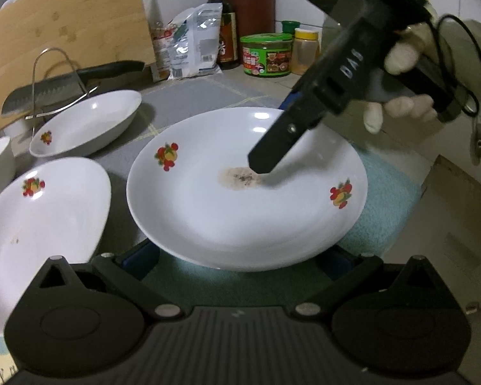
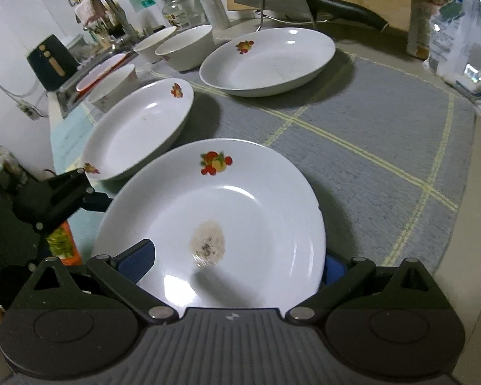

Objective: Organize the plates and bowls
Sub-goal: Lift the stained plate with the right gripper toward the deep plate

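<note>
Currently I log: stained plate (image 2: 227, 211) off the grey mat (image 2: 368, 147) | right gripper (image 2: 237, 266) clamps its near rim, one finger above, one below | left gripper (image 1: 240, 256) jaws spread wide under the plate | two plates (image 2: 138, 128) at 11 o'clock.

White tiled wall (image 1: 304, 3); grey checked mat (image 2: 352, 122) on counter; sink faucet (image 2: 112, 9) far left.

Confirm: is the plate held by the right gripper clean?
No. The held plate has a brownish speckled stain near its centre, plain in the right wrist view.
</note>
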A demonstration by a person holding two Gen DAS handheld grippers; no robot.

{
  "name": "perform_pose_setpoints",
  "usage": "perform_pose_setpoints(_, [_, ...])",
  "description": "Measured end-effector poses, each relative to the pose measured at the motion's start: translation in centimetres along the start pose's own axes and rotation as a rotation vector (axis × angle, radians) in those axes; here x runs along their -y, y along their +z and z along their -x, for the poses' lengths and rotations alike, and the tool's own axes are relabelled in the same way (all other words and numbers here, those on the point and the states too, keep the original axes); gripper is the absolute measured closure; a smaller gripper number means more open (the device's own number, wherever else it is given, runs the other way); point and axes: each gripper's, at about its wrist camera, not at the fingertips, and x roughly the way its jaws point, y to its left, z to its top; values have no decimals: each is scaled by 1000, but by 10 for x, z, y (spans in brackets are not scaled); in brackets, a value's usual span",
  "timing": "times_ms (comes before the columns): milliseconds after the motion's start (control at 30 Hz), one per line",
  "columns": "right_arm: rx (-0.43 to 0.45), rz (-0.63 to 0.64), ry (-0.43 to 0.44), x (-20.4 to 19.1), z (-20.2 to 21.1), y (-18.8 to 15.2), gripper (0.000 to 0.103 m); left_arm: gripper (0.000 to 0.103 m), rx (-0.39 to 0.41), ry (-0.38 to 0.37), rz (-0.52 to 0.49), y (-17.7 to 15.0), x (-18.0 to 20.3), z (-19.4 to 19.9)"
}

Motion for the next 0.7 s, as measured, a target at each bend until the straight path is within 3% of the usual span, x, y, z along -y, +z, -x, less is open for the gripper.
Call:
perform_pose_setpoints(233, [-6,-31,64,10,0,4,0,0,1,-12,-32,1,-1,0])
perform_pose_setpoints(700, [-3,-39,59,11,9,0,2,1,-18,5,-45,6,-5,2])
